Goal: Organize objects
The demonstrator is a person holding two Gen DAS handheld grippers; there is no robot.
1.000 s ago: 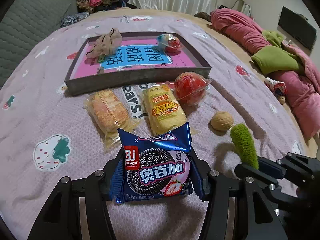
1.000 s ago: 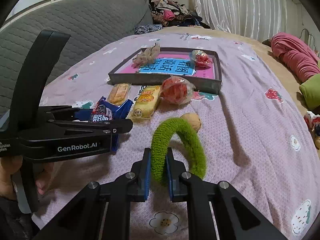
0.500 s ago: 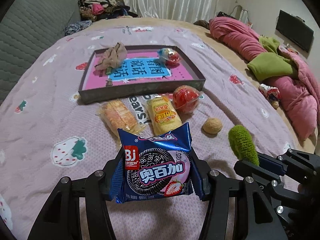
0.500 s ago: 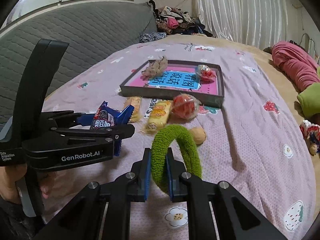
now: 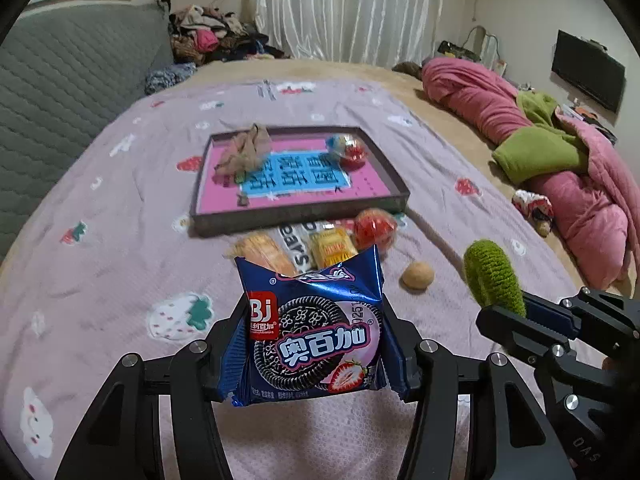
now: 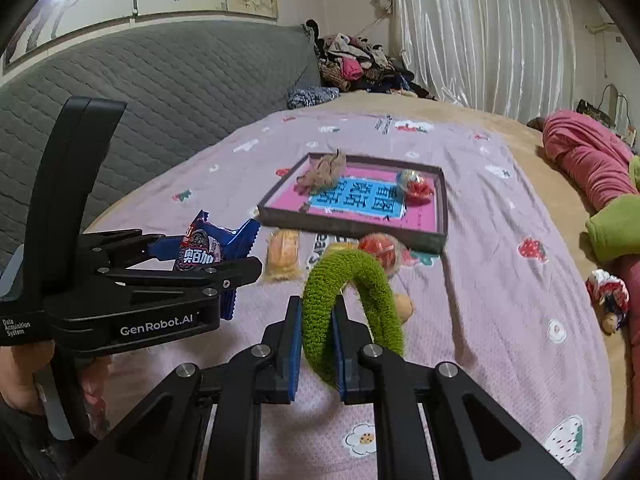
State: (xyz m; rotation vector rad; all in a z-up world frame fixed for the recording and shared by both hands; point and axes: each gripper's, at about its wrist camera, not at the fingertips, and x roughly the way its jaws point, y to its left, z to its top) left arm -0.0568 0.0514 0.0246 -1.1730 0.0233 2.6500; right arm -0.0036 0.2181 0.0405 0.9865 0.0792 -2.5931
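Holding a blue cookie packet (image 5: 314,344) by its two side edges, the left tool (image 5: 316,354) has its jaws clamped on the wrapper, well clear of the bed (image 5: 100,240). The right tool (image 6: 316,340) has its jaws pinched together on one leg of a green fuzzy ring (image 6: 352,300), the rest of the loop arching forward above the bed.

The packet looks light, with a crinkly, slippery foil that bulges between the pads, so the cookies inside could crack under a hard squeeze; the side seams seem the safest place to hold. The ring appears soft and springy, squashing flat where it is pinched; it should not slip, though it may flop on release.

Ahead lies a dark shallow tray (image 5: 296,214) with a pink and blue printed floor, already carrying a crumpled beige cloth (image 5: 244,152) and a foil-wrapped ball (image 5: 348,148). Just before its near wall sit an orange snack pack (image 5: 264,254), a yellow snack pack (image 5: 332,246) and a red wrapped ball (image 5: 374,230), with a walnut (image 5: 418,276) nearer.

The packet hides part of both snack packs, the tray print is blurred, and in the right wrist view the ring covers most of the walnut
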